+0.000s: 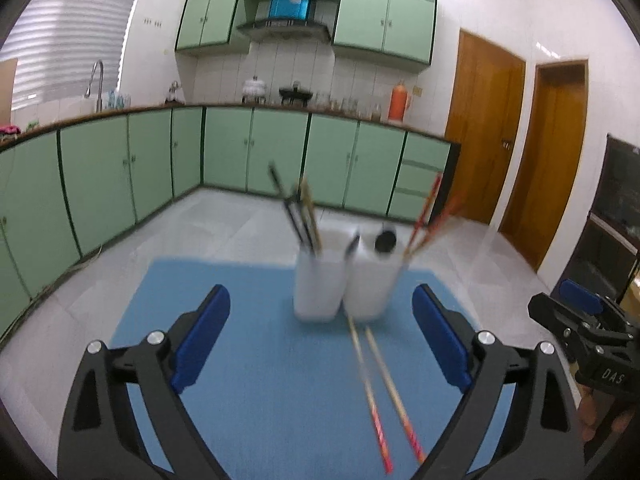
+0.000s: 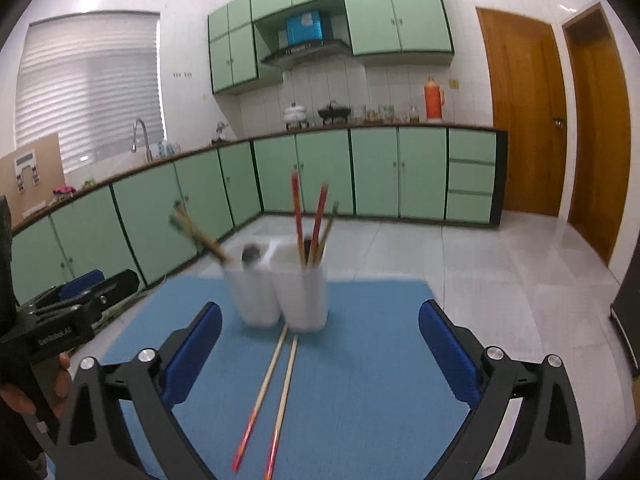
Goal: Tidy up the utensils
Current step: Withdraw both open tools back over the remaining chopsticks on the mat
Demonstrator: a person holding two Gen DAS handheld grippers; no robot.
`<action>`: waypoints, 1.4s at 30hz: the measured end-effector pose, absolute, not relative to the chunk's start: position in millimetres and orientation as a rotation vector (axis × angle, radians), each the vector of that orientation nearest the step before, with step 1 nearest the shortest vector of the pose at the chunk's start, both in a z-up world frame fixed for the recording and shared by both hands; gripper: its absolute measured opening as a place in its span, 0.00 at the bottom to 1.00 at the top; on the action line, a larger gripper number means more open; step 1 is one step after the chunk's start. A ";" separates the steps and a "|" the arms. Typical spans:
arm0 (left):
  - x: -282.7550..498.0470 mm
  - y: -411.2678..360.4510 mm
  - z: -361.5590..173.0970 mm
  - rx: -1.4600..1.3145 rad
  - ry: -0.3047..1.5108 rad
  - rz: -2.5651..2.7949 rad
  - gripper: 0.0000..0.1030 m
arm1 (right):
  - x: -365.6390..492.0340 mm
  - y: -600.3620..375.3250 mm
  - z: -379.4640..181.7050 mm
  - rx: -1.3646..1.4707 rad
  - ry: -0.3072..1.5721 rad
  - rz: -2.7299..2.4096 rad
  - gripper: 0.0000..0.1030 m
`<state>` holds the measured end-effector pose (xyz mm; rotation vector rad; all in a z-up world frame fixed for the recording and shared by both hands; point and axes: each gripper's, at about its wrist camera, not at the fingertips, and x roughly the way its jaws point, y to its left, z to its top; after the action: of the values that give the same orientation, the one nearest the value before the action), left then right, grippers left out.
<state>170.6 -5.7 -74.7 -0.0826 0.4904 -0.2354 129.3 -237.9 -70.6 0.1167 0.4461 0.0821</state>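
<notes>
Lying on the blue mat (image 1: 224, 408), two loose chopsticks (image 1: 384, 392) are seen just before two white holders (image 1: 344, 284). Left gripper (image 1: 321, 336) and right gripper (image 2: 320, 354) are spread wide, nothing pinched.

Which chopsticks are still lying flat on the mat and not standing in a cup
The pair with red ends lying side by side on the blue mat, just in front of the two white cups. All the others stand inside those cups.
</notes>
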 end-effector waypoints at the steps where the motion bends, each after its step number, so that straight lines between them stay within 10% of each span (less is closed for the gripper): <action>1: 167.2 -4.3 -81.4 -0.078 0.506 -0.233 0.87 | 125.1 -236.6 -79.4 0.123 0.469 0.080 0.94; 8: 138.7 0.1 -137.3 -0.010 0.636 -0.203 0.87 | 102.4 -220.6 -136.4 0.125 0.607 0.084 0.92; 24: 117.9 18.5 -185.4 0.023 0.759 -0.172 0.87 | 86.1 -181.0 -203.4 0.100 0.814 0.139 0.36; 42: 121.0 9.9 -192.7 0.018 0.758 -0.163 0.87 | 90.1 -171.3 -213.7 0.067 0.840 0.146 0.07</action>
<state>121.0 9.9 -192.7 0.0177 0.7577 -0.1630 90.1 -171.3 -213.7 0.0667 0.8400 0.1458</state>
